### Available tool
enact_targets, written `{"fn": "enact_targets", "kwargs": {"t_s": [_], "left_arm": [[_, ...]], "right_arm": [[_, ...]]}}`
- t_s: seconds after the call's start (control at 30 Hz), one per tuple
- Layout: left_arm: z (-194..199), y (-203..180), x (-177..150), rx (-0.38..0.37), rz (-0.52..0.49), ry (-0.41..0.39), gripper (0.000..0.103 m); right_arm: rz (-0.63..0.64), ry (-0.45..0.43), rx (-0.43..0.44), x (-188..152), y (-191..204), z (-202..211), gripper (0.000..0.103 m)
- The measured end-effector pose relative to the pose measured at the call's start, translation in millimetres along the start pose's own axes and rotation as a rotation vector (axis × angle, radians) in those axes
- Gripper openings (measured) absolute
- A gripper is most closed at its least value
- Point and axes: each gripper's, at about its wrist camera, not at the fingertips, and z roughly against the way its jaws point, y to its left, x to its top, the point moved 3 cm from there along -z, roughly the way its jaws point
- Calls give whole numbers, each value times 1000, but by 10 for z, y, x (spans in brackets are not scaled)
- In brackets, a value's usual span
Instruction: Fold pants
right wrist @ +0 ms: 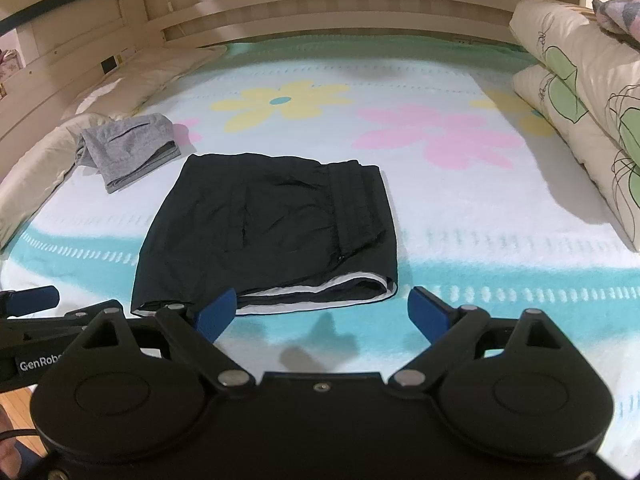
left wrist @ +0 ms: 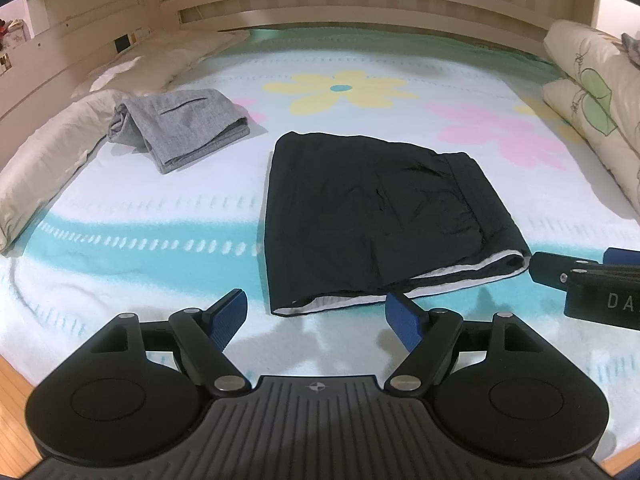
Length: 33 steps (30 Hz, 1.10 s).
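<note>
Black pants [left wrist: 372,216] [right wrist: 268,232] lie folded into a flat rectangle on the flowered blanket [left wrist: 160,216] [right wrist: 480,208], a white lining showing along the near edge. My left gripper [left wrist: 316,316] hovers open just short of that near edge, nothing between its blue pads. My right gripper [right wrist: 324,312] is open too, just before the pants' near right corner, and holds nothing. Its black body [left wrist: 592,284] shows at the right of the left wrist view; part of the left gripper [right wrist: 28,300] shows at the left of the right wrist view.
A folded grey garment [left wrist: 180,128] [right wrist: 128,148] lies at the back left beside a beige pillow [left wrist: 52,152] [right wrist: 32,168]. Stacked patterned bedding [left wrist: 592,92] [right wrist: 580,92] lines the right side. A slatted wooden headboard [left wrist: 320,4] closes the far end. Wood floor [left wrist: 12,396] shows bottom left.
</note>
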Motion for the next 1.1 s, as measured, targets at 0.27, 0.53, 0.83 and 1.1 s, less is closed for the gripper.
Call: {"fn": "enact_targets", "kwargs": {"t_s": [0.27, 0.53, 0.83, 1.1], "left_arm": [[-7, 0, 1, 5, -1, -1, 75], [-17, 9, -2, 8, -3, 4, 75], [-22, 44, -9, 12, 1, 10, 75], [-38, 38, -18, 20, -5, 20, 75]], "right_arm": [[-2, 1, -2, 0, 0, -4, 94], [-3, 3, -8, -8, 1, -19, 94], [-2, 15, -22, -23, 29, -52, 94], [-5, 16, -19, -16, 19, -50, 94]]}}
